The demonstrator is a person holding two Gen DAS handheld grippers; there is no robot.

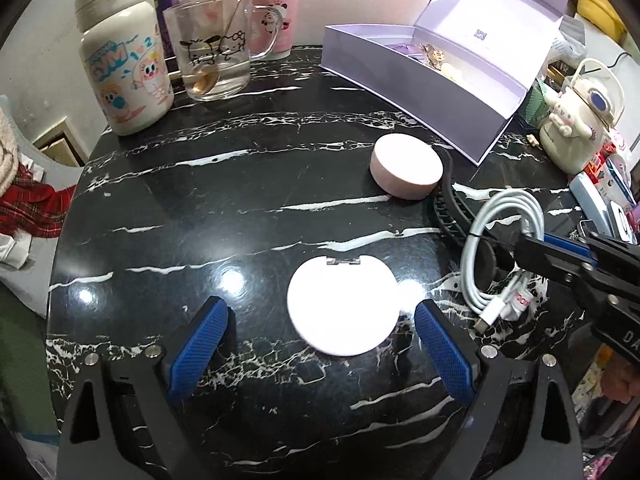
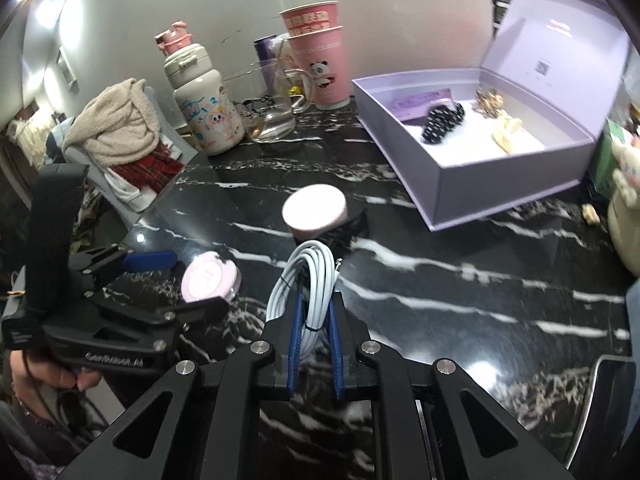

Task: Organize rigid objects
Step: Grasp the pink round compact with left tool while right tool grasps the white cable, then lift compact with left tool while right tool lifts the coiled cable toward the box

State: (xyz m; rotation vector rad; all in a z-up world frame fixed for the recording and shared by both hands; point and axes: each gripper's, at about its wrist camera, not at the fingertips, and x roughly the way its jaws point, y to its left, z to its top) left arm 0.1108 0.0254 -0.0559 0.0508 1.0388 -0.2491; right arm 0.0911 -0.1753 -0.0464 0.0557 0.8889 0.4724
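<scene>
Cable (image 2: 310,280), white, coiled and tied in a bundle, pinched between the blue fingers (image 2: 295,344) of the right gripper (image 2: 314,300); the coil stands up out of the narrow gap between them. From the left wrist view the same cable (image 1: 496,256) sits at the right side of the tabletop (image 1: 200,216), its plug end lying on the marble, with the right gripper (image 1: 528,246) reaching in from the right edge and clamped on the loop.

Just beyond the cable: a round pink case (image 2: 314,210), closed, resting on a dark ribbed object (image 1: 452,208) that curves out from under it.

Left gripper (image 1: 320,340) hangs over the near tabletop, fingers (image 1: 198,348) spread wide, nothing between the pads. A flat, round pink compact (image 1: 344,306) with a small hinge lies on the marble between and just ahead of them, touched by neither finger. Right wrist view shows this gripper (image 2: 172,276) at the left, a hand (image 2: 48,376) on its grip.

Far right: lilac box (image 2: 472,184), lid raised, holding a black dotted item, a cream piece and small trinkets.

Far left, along the back edge: cartoon-print bottle (image 1: 124,68), glass mug (image 1: 212,52) with a spoon, stacked pink paper cups (image 2: 320,60). Cream figurine container (image 1: 576,120) at the far right edge.
</scene>
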